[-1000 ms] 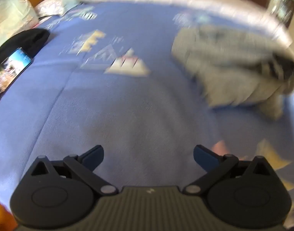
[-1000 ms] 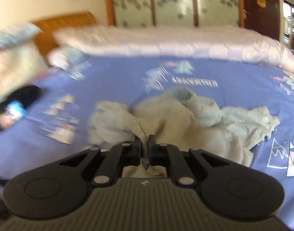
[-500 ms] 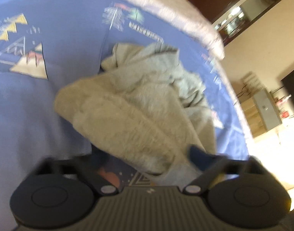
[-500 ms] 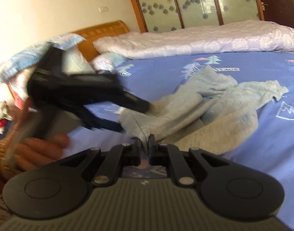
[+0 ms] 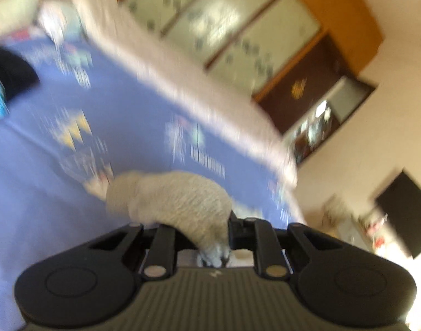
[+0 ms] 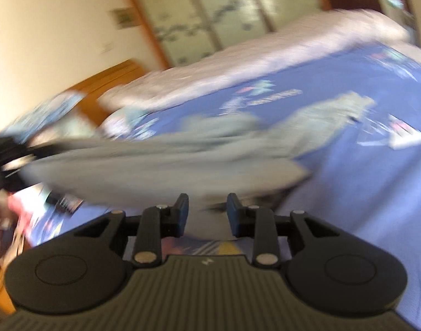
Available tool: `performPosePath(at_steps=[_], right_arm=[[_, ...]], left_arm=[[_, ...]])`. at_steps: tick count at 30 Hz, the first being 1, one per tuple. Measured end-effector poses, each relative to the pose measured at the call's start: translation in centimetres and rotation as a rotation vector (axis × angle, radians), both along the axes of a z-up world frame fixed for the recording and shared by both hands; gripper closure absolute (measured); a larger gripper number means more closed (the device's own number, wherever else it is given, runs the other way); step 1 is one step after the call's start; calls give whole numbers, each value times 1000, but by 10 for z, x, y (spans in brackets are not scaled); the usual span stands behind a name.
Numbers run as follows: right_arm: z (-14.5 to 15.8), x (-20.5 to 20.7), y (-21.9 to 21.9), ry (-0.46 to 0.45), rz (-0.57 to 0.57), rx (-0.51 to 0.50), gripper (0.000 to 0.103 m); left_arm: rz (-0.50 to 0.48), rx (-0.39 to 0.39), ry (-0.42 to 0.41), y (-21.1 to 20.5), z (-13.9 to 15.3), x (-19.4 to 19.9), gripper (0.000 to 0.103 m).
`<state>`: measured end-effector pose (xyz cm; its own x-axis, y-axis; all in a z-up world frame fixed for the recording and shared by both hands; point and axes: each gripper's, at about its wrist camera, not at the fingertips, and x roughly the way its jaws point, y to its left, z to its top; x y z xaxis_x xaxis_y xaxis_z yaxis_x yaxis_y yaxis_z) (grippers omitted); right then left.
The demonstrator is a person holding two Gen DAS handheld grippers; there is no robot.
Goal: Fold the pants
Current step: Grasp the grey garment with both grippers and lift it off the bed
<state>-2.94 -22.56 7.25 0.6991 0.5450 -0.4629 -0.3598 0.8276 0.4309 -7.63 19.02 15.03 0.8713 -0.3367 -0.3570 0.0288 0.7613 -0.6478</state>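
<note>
Your left gripper (image 5: 210, 234) is closing on a bunched fold of the grey fleecy pants (image 5: 177, 198), lifted above the blue printed bed (image 5: 31, 193). Your right gripper (image 6: 206, 211) is opening; soft cloth lies between its fingers, unpinched.

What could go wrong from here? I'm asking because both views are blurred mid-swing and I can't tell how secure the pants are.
1. The left gripper is closing on only a small bunch of the grey pants, so the cloth may slip out.
2. The right gripper is opening with fabric between its pads, so that side may drop and crumple on the blue bedsheet.
3. The dark cloth lies on the bed and could get swept.
</note>
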Motion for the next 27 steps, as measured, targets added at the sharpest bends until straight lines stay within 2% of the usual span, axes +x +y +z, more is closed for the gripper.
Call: performPosePath(at_steps=[2,4,8,11,14,17,21,27], right_arm=[[-3,7,-8,36,-45,25,69],[-8,14,-4,74,-41,49,69],[-25,33,11,166,26,123,68],[-35,42,25,241,59,169,68],[-42,45,27,324,77,257,68],[-49,46,23,394,55,308,60],[-54,49,16,437,10,335,60],[-59,78,20,454,-55,383,60]], left_arm=[[83,14,-84,20,16,-36,88],[167,29,-119,30,27,-53,87],[256,63,-76,46,25,-68,87],[271,34,-32,54,16,-69,87],[297,21,-33,65,14,-82,87],[313,3,-31,75,7,-86,87],[313,-6,-11,83,-4,-87,87],[315,-8,9,81,-16,-96,87]])
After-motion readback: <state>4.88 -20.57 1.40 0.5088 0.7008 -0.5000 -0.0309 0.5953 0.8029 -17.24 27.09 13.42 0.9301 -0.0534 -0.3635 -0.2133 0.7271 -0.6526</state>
